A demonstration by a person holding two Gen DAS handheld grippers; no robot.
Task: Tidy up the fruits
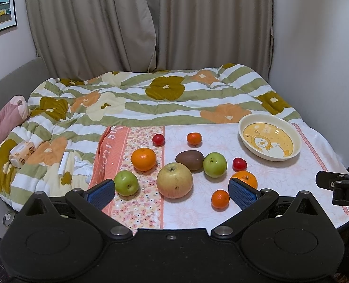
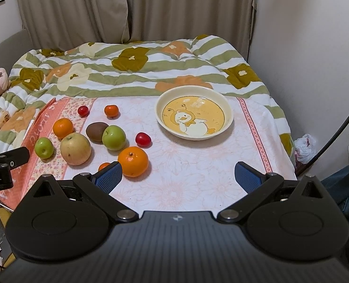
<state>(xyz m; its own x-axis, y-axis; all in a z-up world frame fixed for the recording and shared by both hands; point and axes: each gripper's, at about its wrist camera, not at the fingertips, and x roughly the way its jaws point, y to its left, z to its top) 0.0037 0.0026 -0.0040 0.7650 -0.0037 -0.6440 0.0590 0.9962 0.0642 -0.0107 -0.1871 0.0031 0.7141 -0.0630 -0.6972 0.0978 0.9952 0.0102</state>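
A: Counting first: how many fruits lie on the cloth (image 2: 198,165)?

B: Ten. Three big: one pale apple (image 1: 174,180) and two large oranges (image 1: 143,158) (image 2: 133,161). Two green apples (image 1: 126,183) (image 2: 114,137), one kiwi (image 1: 189,160), two small oranges (image 1: 194,138) (image 1: 220,198), two red plums (image 1: 158,139) (image 2: 143,139). One dish (image 2: 194,116), nothing in it.

A: And both tongs?

B: Left tongs (image 1: 172,192) and right tongs (image 2: 178,176) are both spread wide and hold nothing.

A: Which is nearer what?

B: From the left tongs, the pale apple sits at twelve o'clock, just ahead between the fingers; the dish is well off at two o'clock. From the right tongs, the dish lies at twelve o'clock and the large orange at eleven, beside the left finger. The fruit bunches to the dish's left.

A: Any long axis to mind?

B: Only the kiwi's; it runs nine to three in both views. I judge the left takes the apple most easily, while the right is nearer the dish.
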